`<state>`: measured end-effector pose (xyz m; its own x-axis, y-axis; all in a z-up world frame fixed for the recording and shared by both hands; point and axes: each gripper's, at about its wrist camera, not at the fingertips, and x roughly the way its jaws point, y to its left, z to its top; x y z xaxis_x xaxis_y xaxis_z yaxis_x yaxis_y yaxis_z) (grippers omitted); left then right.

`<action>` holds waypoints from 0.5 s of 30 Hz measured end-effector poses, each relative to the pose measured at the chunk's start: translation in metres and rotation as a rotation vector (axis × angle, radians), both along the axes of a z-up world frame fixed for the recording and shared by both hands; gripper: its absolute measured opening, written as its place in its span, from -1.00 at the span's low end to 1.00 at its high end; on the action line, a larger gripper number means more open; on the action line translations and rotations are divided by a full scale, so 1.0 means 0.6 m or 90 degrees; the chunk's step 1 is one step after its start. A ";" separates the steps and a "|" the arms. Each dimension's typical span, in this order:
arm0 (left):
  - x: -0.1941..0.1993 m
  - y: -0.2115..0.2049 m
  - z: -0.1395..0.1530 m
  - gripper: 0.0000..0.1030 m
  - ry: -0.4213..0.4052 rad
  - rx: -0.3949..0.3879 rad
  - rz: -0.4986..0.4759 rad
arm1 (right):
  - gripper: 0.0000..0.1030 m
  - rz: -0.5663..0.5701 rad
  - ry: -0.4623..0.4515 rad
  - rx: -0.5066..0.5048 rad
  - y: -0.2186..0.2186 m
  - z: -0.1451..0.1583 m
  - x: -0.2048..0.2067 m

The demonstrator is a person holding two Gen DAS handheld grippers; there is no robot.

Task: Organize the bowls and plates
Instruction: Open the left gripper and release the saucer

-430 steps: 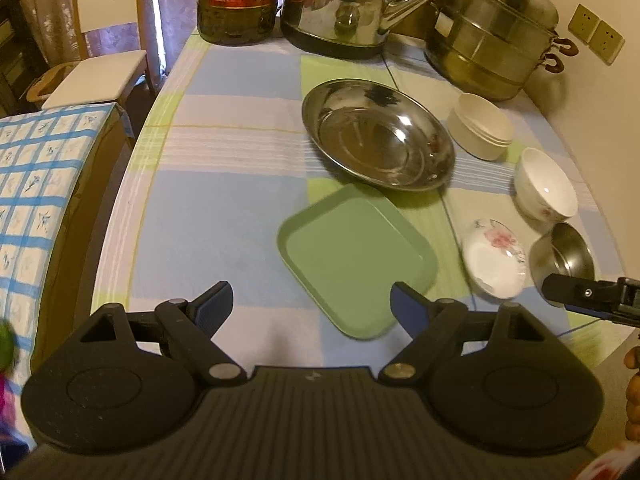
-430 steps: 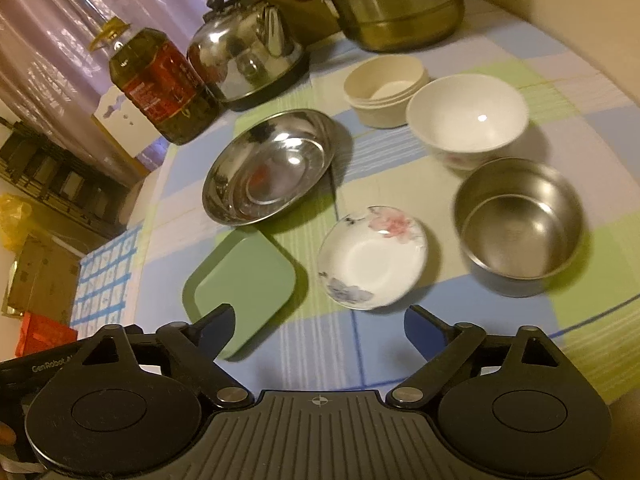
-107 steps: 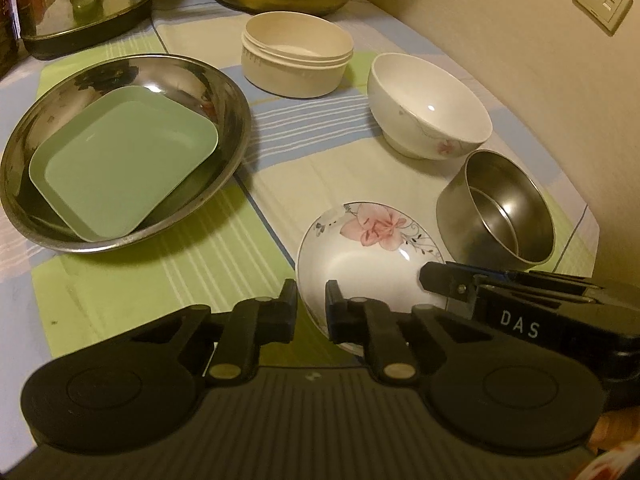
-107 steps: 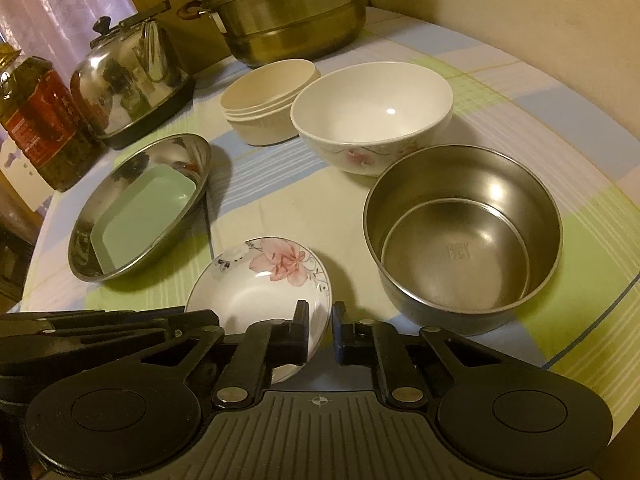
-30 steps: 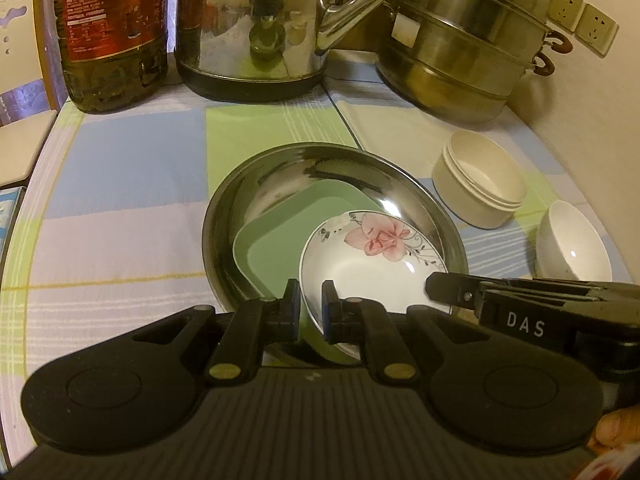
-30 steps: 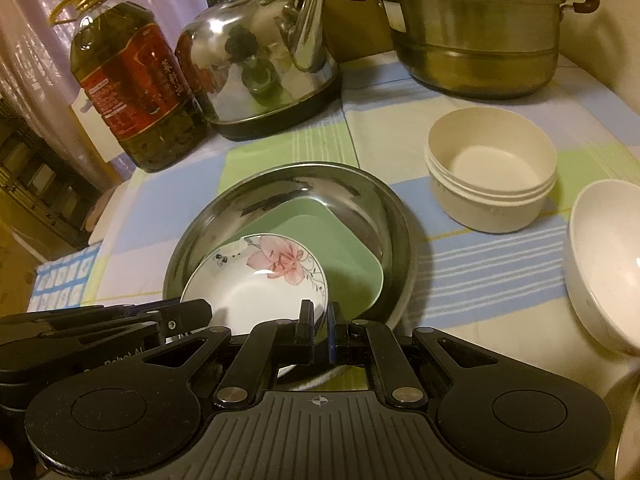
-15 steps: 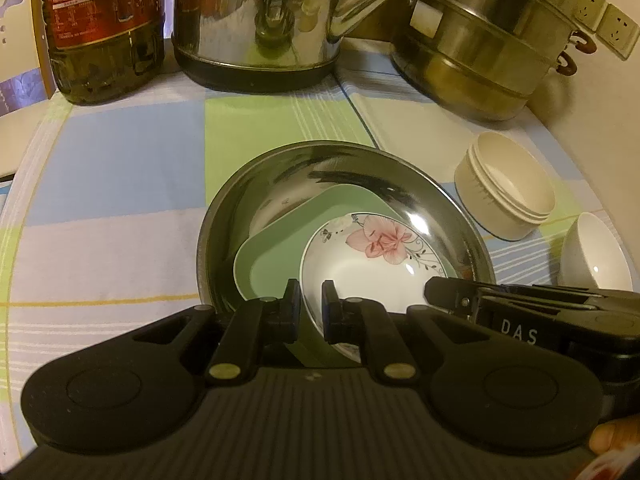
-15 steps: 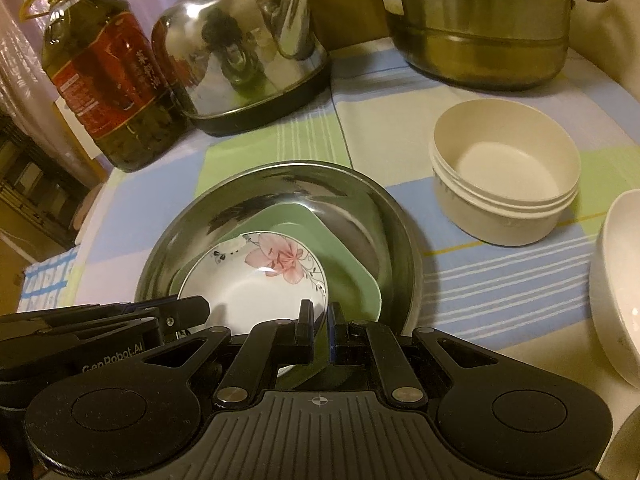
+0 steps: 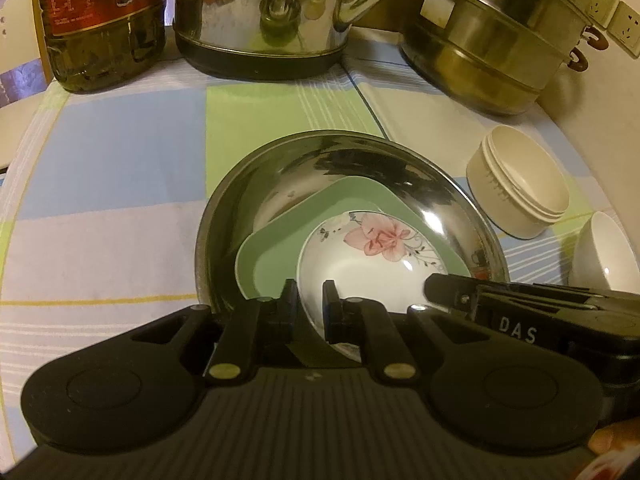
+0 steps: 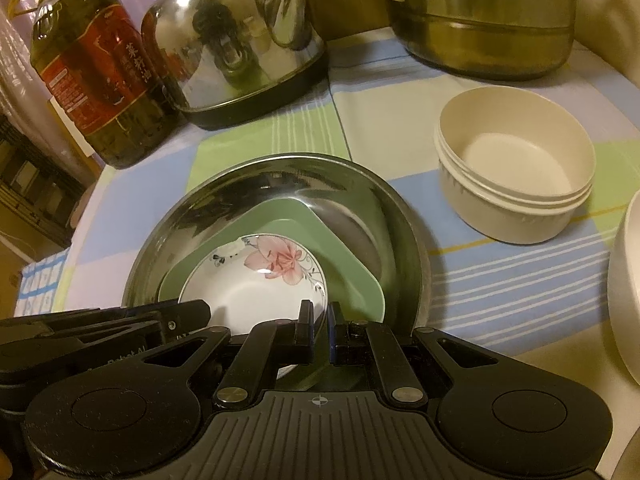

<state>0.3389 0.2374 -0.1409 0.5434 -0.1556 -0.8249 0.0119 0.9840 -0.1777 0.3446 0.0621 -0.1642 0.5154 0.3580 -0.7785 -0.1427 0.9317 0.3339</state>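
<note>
A small white flowered plate lies low over the green square plate, which sits inside the big steel dish. My left gripper is shut on the flowered plate's near rim. My right gripper is shut on its rim from the other side. Each gripper shows in the other's view, the right and the left. I cannot tell whether the flowered plate touches the green one.
Cream stacked bowls and a white bowl stand to the right. A kettle, an oil bottle and a steamer pot line the back. A wall runs along the right side.
Both grippers have carried the flowered plate from the table over the steel dish and lowered it toward the green plate. Both stay shut on it.
</note>
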 end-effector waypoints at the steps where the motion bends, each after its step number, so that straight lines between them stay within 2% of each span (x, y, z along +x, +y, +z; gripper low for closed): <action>1: 0.001 0.000 0.001 -0.72 0.000 0.000 0.003 | -0.88 0.000 0.000 0.001 0.000 0.000 0.000; 6: -0.001 -0.003 0.010 -0.62 -0.014 0.015 0.002 | -0.82 0.000 0.003 0.005 -0.001 0.000 0.003; 8: -0.005 -0.003 0.016 -0.60 -0.017 0.011 0.002 | -0.64 -0.001 -0.005 0.008 -0.004 0.004 -0.001; 10: -0.010 -0.003 0.022 -0.59 -0.021 0.011 0.003 | -0.24 -0.004 -0.013 0.013 -0.008 0.010 -0.006; 11: -0.014 -0.003 0.026 -0.58 -0.023 0.012 0.003 | -0.17 -0.007 -0.018 0.016 -0.010 0.014 -0.009; 15: -0.033 -0.001 0.042 -0.57 -0.029 0.007 0.006 | -0.15 -0.010 -0.024 0.029 -0.022 0.029 -0.025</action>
